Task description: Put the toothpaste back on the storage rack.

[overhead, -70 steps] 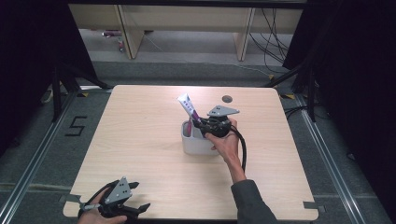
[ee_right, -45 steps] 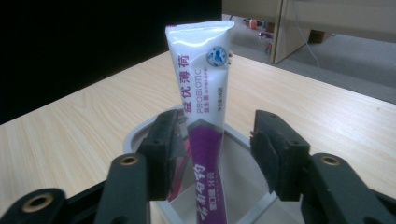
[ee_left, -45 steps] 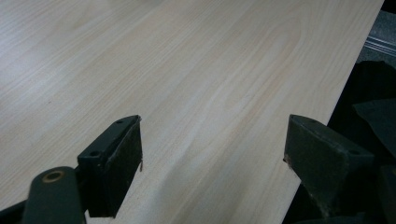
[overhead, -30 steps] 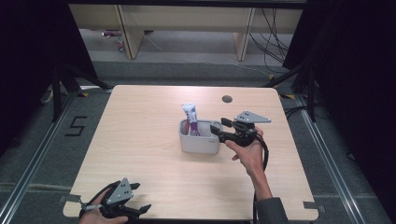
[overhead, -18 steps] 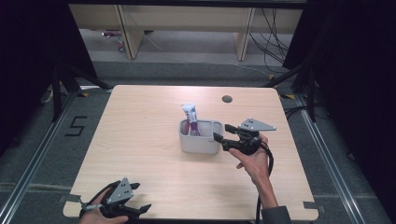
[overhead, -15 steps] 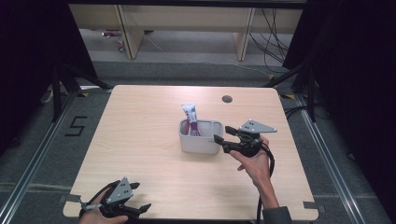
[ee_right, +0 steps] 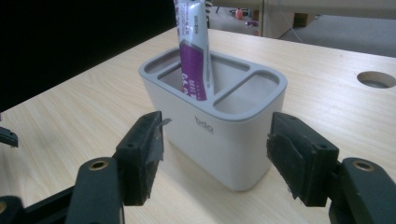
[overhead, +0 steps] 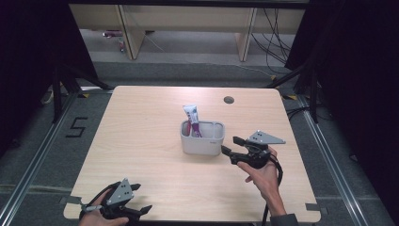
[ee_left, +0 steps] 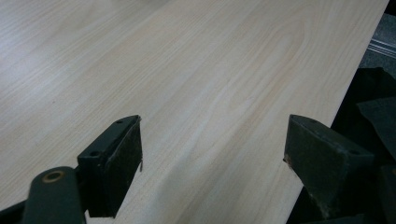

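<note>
Right gripper (overhead: 229, 148), jaws wide and just been opening, nothing gripped, faces rigid light grey holder (ee_right: 219, 116); soft upright tube (ee_right: 192, 46) best pinched mid-body.

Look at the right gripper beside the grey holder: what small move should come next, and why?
Probably draw the right gripper a little farther back from the grey holder. Its fingers have just been opening, with nothing pressed between them, and the toothpaste tube already stands in a compartment, so the placing looks done.
</note>
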Demonstrator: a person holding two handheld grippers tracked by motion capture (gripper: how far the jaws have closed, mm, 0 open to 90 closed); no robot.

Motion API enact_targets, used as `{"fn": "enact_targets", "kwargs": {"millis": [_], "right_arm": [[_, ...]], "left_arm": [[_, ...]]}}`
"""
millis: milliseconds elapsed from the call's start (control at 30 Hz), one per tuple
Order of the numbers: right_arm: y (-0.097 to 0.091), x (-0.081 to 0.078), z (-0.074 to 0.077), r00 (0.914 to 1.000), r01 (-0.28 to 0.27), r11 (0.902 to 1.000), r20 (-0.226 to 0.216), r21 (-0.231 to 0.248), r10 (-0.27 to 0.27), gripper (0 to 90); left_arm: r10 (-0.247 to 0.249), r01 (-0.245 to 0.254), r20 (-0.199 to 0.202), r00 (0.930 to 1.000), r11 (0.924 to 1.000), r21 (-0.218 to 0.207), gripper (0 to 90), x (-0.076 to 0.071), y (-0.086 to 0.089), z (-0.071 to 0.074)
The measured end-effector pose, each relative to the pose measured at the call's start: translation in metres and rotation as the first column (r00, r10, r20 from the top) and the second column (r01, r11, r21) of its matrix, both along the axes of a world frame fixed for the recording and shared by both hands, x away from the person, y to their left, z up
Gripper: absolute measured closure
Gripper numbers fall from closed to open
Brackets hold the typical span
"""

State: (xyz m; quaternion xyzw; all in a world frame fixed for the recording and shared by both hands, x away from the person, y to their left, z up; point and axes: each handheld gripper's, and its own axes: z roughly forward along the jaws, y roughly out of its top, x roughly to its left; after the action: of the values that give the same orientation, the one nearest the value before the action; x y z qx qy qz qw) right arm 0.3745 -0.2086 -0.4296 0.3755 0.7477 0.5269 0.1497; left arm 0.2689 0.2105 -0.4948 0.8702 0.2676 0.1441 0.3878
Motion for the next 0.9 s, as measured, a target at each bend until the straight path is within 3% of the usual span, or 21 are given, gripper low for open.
{"fn": "enact_targets", "kwargs": {"millis": [33,67,100,167,300,400,667,700,733,867,900], "right_arm": [[-0.001,-0.001,-0.001,1.0,0.002,1.0,0.002,-0.004,-0.002,35.3],[0.0,-0.004,-0.001,0.9995,0.016,0.9998,-0.027,0.009,-0.016,34.8],[-0.002,-0.003,-0.002,0.9999,0.007,0.9998,0.01,-0.017,-0.007,34.1],[-0.002,-0.008,-0.003,0.9997,0.015,0.9999,-0.018,-0.005,-0.015,33.6],[-0.007,-0.014,-0.007,0.9999,0.011,0.9998,-0.004,-0.017,-0.011,30.4],[-0.01,-0.021,-0.01,0.999,0.02,0.9998,-0.041,-0.004,-0.02,27.4],[-0.018,-0.035,-0.023,0.9987,0.011,0.9996,-0.049,-0.025,-0.012,24.3],[-0.019,-0.037,-0.024,0.9974,0.009,0.9997,-0.072,-0.024,-0.011,24.3],[-0.02,-0.037,-0.025,0.9986,0.001,0.9997,-0.053,-0.024,-0.002,24.3],[-0.023,-0.043,-0.027,0.9973,0.015,0.9999,-0.072,-0.004,-0.015,24.0],[-0.024,-0.042,-0.028,0.9984,0.008,0.9998,-0.056,-0.02,-0.009,24.0]], "left_arm": [[0.006,-0.006,-0.01,0.9999,0.9997,-0.026,18.7,-0.001,-0.001,0.0],[0.002,-0.002,-0.009,1.0,0.9999,-0.012,18.7,0.0,0.0,0.0],[0.005,-0.005,-0.003,1.0,1.0,-0.007,18.7,0.0,0.0,0.0],[0.004,-0.004,-0.009,0.9999,0.9998,-0.019,18.6,0.0,0.0,0.0],[-0.002,0.002,-0.008,1.0,1.0,-0.007,18.7,0.0,0.0,0.001],[0.003,-0.003,-0.008,1.0,0.9999,-0.01,18.7,0.0,0.0,0.0],[0.005,-0.005,-0.007,1.0,1.0,-0.006,18.7,0.0,0.001,0.0],[0.01,-0.01,-0.003,0.9999,0.9999,-0.006,18.7,0.0,0.001,0.0],[0.009,-0.009,-0.005,0.9999,0.9999,-0.009,18.7,0.0,0.001,0.0],[0.014,-0.014,-0.006,0.9999,0.9999,0.003,18.7,-0.001,0.002,-0.001],[0.015,-0.015,-0.01,0.9998,0.9999,-0.002,18.7,-0.002,0.001,-0.001]]}}
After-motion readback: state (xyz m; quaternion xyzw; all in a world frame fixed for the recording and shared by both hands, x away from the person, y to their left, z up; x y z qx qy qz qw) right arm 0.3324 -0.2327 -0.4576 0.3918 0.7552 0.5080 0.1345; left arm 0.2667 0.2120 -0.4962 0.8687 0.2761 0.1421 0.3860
